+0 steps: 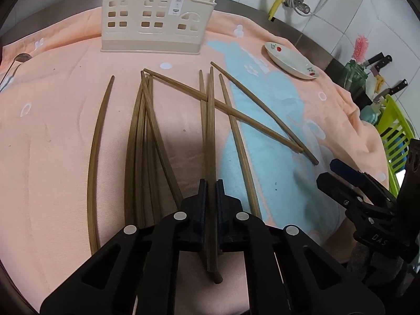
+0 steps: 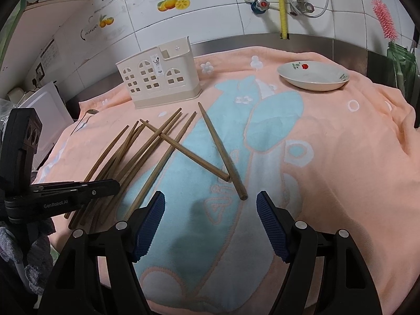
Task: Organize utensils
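Note:
Several brown wooden chopsticks point(image 1: 143, 141) lie scattered on a peach and blue towel point(image 1: 52, 131). My left gripper point(image 1: 211, 186) is shut on one chopstick point(image 1: 210, 131), which runs between its pads and points toward the cream utensil holder point(image 1: 155, 18) standing at the back. My right gripper point(image 2: 211, 200) is open and empty, low over the towel, just short of the thick ends of two crossed chopsticks point(image 2: 223, 152). The holder also shows in the right wrist view point(image 2: 160, 78). The left gripper shows at the left there point(image 2: 113, 185).
A white flowered dish point(image 2: 313, 77) sits at the back right of the towel. A spoon point(image 1: 15, 63) lies at the far left edge. A green rack point(image 1: 393, 134), a jar with knives and wall pipes stand to the right and behind.

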